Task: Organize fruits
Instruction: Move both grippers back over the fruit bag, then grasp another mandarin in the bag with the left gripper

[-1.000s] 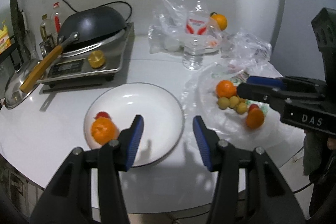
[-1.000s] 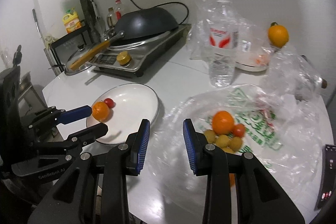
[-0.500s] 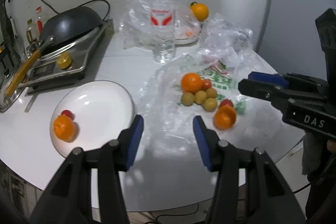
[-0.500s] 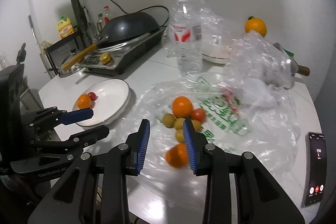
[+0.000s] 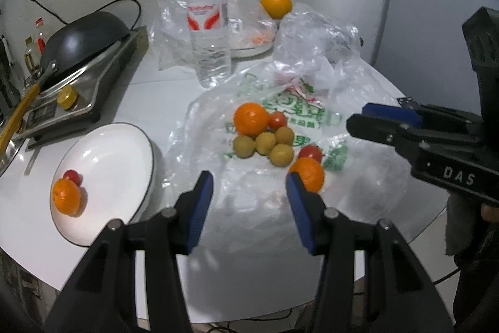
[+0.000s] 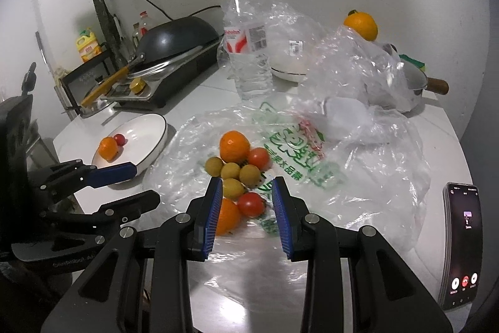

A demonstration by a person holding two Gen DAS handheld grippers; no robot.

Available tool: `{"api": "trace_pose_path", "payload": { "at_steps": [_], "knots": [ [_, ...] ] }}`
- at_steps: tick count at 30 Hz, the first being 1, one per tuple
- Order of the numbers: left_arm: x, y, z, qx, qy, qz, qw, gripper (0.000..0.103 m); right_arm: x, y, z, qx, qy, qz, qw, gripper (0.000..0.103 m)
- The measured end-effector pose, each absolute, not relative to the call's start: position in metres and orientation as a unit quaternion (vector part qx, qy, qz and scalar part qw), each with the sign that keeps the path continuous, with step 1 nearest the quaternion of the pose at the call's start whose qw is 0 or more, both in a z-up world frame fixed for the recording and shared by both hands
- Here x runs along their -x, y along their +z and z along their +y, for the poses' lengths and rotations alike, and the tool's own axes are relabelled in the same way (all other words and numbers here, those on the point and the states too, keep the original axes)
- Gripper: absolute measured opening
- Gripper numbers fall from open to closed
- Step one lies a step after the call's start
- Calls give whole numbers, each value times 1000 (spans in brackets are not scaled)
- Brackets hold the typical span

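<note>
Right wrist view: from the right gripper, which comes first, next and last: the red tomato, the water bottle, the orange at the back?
From the right gripper:
1. Red tomato, between its fingertips.
2. Water bottle, mid-table behind the fruit pile.
3. Orange, far back right, near the wall.

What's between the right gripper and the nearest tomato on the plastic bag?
Nothing visible. The right gripper is open, and the tomato lies bare on the plastic bag, seen between the fingers. An orange sits right beside it, partly behind the left finger, and could get nudged.

Orange mandarins (image 6: 234,145), red tomatoes (image 6: 251,204), white plate (image 5: 103,152), blue-padded fingers (image 6: 282,217).
</note>
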State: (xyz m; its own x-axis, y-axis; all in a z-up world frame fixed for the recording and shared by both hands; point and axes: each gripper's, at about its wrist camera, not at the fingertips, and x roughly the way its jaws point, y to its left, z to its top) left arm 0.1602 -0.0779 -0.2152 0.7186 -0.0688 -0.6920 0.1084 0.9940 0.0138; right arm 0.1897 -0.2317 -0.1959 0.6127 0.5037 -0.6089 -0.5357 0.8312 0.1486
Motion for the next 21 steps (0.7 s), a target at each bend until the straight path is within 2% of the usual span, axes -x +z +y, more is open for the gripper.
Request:
{"api": "trace_pose_path", "payload": {
  "at_steps": [21],
  "knots": [
    [-185, -236, -124, -46, -86, 390, 916, 50, -207, -209, -260, 14, 292, 347, 891, 35]
  ]
}}
